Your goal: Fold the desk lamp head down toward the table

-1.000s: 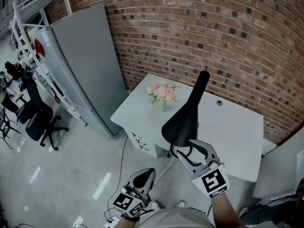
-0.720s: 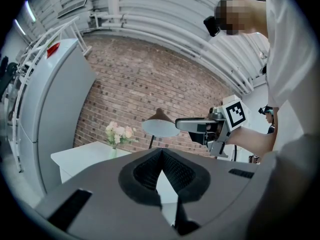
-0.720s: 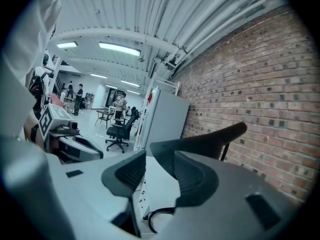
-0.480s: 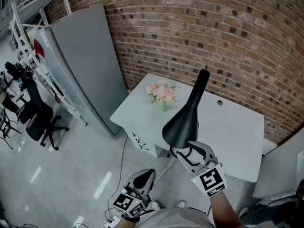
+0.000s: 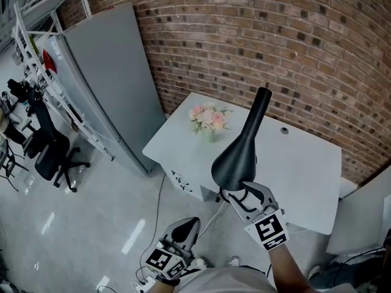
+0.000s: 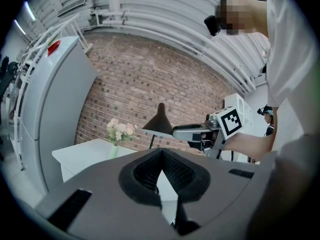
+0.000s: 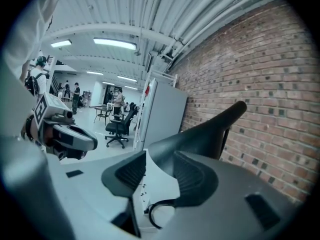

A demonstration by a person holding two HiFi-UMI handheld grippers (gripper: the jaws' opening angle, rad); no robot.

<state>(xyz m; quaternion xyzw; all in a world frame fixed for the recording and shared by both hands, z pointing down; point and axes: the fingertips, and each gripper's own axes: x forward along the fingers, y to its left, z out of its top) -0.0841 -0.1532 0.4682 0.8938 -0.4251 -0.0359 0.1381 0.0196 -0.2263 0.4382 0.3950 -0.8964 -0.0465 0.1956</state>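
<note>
The black lamp [image 5: 239, 148] stands on the white desk [image 5: 299, 163], its shade tilted up beside a vase of flowers [image 5: 208, 121]. From the head view the shade covers its stand and base. The right claw [image 5: 242, 191] is at the shade's lower rim. Its jaws are spread, with the rim reaching in between them; whether a pad touches it is hard to make out. The left claw [image 5: 186, 225] hangs low, off the desk, pressed together on nothing.
</note>
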